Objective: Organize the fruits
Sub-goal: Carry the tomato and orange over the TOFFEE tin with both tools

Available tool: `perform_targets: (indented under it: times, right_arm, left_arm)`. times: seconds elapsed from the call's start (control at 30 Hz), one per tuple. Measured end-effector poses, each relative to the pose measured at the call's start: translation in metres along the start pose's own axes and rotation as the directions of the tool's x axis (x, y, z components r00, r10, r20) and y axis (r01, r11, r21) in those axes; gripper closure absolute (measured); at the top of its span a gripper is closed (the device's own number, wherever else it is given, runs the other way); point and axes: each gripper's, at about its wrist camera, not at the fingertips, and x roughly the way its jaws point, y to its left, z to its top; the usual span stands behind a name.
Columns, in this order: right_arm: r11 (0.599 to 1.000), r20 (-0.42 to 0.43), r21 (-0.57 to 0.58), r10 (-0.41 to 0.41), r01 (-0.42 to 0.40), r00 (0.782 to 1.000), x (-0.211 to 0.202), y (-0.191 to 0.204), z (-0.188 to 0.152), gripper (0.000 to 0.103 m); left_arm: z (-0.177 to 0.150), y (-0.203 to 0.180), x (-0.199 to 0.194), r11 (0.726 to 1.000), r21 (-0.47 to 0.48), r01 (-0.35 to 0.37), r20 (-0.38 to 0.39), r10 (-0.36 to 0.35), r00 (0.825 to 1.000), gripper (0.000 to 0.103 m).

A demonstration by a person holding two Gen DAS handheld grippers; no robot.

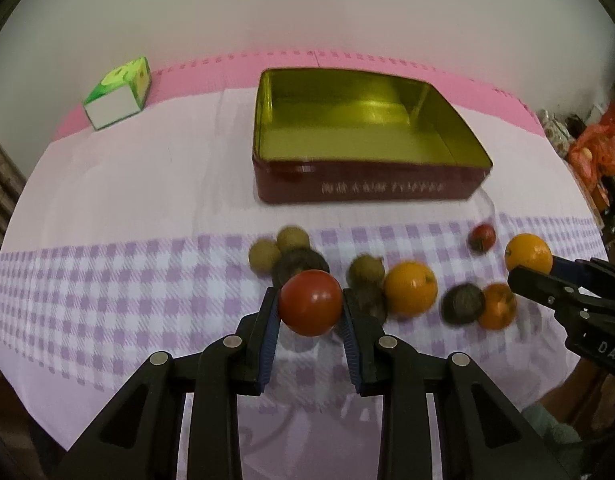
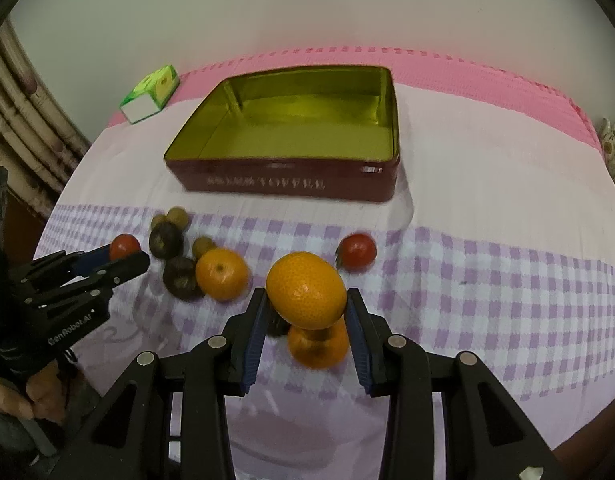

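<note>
Fruit lot on checked cloth (image 1: 107, 280). Red tomato (image 1: 310, 303): clamped between the pads of the left gripper (image 1: 310, 316), lifted clear of the cloth. Orange (image 2: 306, 290): pinched likewise in the right gripper (image 2: 306, 312), raised above a second orange (image 2: 318, 344). Loose on the cloth: another orange (image 1: 410, 289), a small tomato (image 1: 482, 237), several dark and brownish fruits. Behind them: open red tin (image 1: 367, 190), gold inside, holding nothing. Far left: green carton (image 1: 117, 94).
</note>
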Motion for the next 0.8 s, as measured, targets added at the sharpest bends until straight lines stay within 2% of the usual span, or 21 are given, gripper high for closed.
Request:
perform_targets:
  times: [0.5, 0.8]
  right_arm:
    - [1.000, 0.056, -0.021, -0.019, 0.020, 0.998, 0.014, -0.014, 0.068, 0.067]
    - [0.999, 0.029, -0.014, -0.031, 0.031, 0.999, 0.042, -0.021, 0.091, 0.067]
  left_arm:
    - [0.069, 0.010, 0.008, 1.000, -0.004, -0.030, 0.096, 0.030, 0.995, 0.072]
    - [0.088, 0.012, 0.030, 1.000, -0.011, -0.028, 0.088, 0.029, 0.996, 0.072]
